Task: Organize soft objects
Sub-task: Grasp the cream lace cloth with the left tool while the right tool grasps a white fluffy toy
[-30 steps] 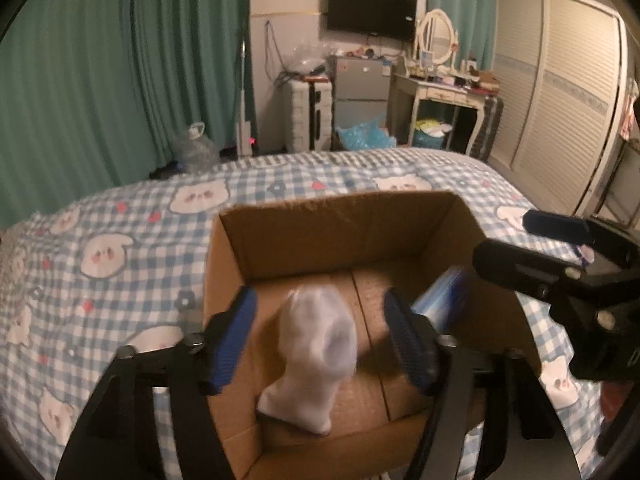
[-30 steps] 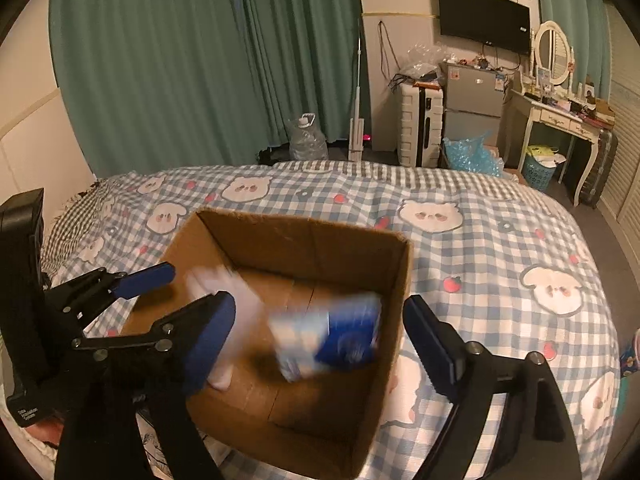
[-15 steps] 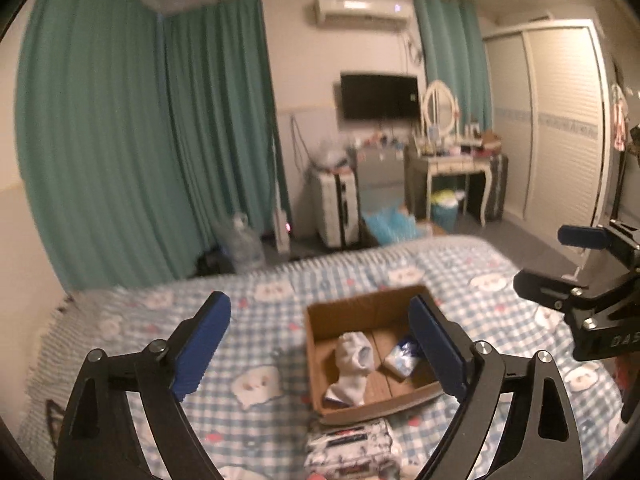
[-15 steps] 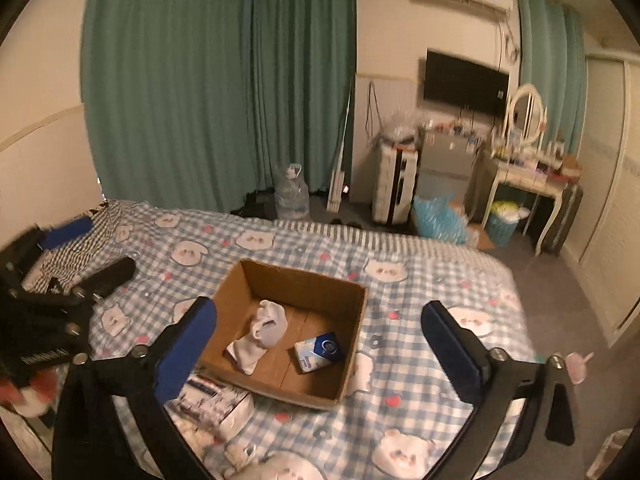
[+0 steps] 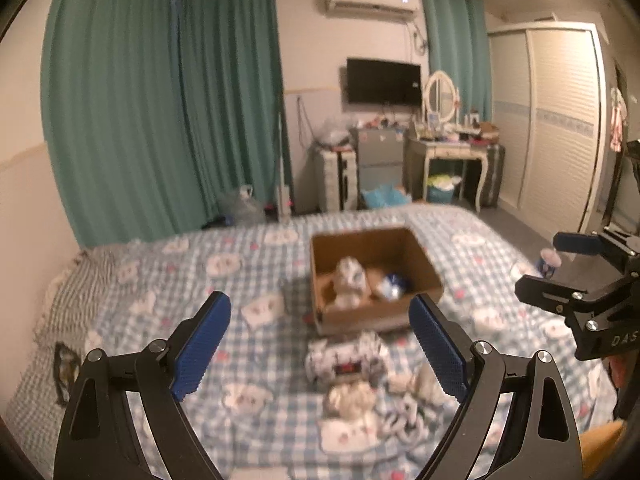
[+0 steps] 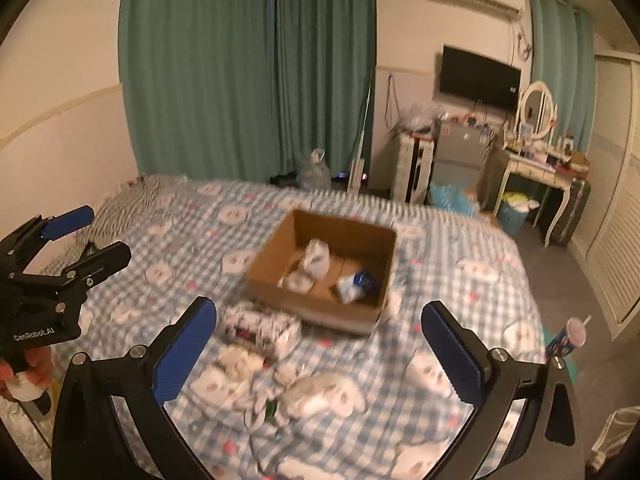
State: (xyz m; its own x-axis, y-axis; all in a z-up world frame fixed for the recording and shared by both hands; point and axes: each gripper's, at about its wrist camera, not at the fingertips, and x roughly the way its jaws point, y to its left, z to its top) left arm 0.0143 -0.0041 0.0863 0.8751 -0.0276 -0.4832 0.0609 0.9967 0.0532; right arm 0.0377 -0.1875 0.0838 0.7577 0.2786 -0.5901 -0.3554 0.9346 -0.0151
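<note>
Both grippers up over the near end of the bed (image 5: 168, 280), pointing down twd the box. Frames blurry on the bed stuff.

L gripper (image 5: 320, 344): jaws wide apart, nothing btwn the blue pads, nothing held. Jaws were just opening in the last sec, empty. Also seen at left edge of the R cam (image 6: 76, 236), a hand (image 6: 24, 372) below it on the handle.

R gripper (image 6: 320, 352): jaws spread as wide as they go, empty, no contact w/ anything. Also just been opening. Shows at right edge of the L cam (image 5: 560, 264).

Cardboard box (image 6: 316, 304) sits open-topped on the checked bedcover, mid-bed, beyond both grippers. Inside: white sock (image 6: 316, 256) on the left side, bunched and partly upright; blue/white tissue pack (image 6: 356, 284) on the right side, lying on the floor of the box. The two are apart, not touching as far as I can tell.

Outside the box, nearer the cams: black/white patterned pack (image 6: 260, 324) just in front of the box's near wall. Closer still, a loose pile of white soft items (image 6: 320, 396) on the cover; too blurred to say what each is.

Bkgd: green curtains (image 6: 248, 72), wall TV (image 6: 480, 80), dressing table w/ mirror (image 6: 536, 152).
</note>
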